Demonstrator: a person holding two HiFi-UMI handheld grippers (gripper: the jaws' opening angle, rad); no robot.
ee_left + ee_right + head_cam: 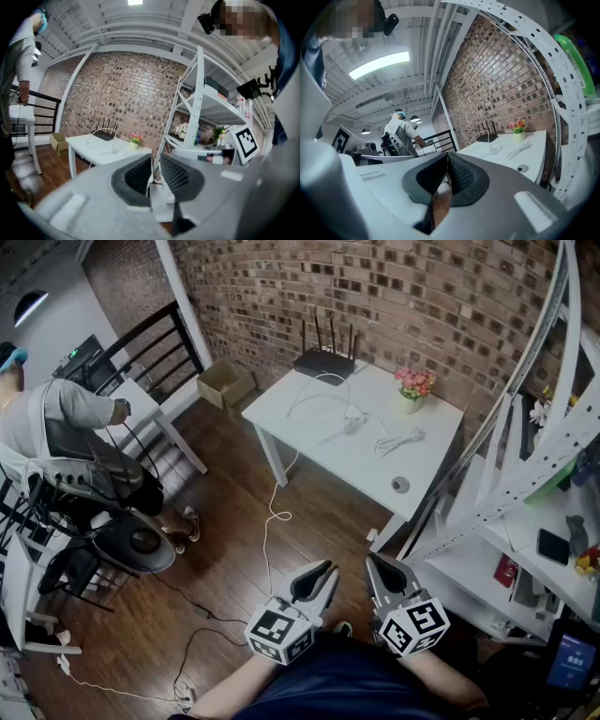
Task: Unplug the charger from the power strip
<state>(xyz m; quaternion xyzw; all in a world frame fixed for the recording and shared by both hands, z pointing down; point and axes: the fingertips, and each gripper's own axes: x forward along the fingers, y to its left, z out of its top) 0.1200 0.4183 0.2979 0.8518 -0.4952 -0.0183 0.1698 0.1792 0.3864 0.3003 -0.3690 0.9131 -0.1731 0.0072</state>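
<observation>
Wooden floor [234, 549] stretches to the table [292, 426] edge (left fingers [317, 582] slightly apart, right fingers [386, 577] together).

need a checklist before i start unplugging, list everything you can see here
table: one, white, by the brick wall
router: one, black, table's far edge
power strip: one, white, table's middle; charger too small to tell apart
flower pot: one, pink flowers, table's far right
loose cable: one, white, right of the power strip
cardboard box: one, brown, floor left of the table
shelving rack: one, white, right side
person: one, grey top, far left
left gripper: one, grey, bottom centre, jaws slightly apart, empty
right gripper: one, grey, beside it, shut, empty
</observation>
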